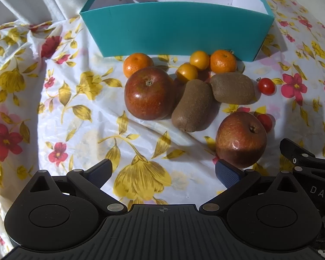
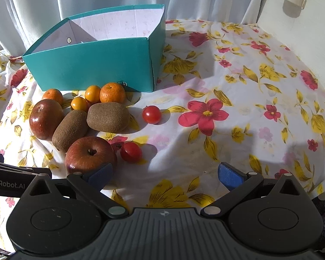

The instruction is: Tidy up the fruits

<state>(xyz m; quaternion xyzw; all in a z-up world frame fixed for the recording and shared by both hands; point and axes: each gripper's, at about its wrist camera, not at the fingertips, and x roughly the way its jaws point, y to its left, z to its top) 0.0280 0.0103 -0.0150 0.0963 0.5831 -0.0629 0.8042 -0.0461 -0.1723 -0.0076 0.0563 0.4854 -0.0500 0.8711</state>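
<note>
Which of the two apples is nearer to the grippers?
The paler apple, beside a cherry tomato; the darker apple lies farther back, by the kiwis.

Your worktop is covered by a wrinkled white floral cloth [image 2: 238,99] with red and yellow blooms. On it stands a teal box [image 2: 93,65], open-topped and white inside. Just in front of the box lie 2 mandarins [image 2: 112,93], 2 small orange fruits [image 2: 92,94], 2 kiwis [image 2: 108,117] touching each other, and 2 red apples [image 2: 46,118]. The nearer apple [image 2: 90,155] sits close to 1 cherry tomato [image 2: 131,152]; another tomato [image 2: 151,114] lies apart, right of the kiwis.
</note>
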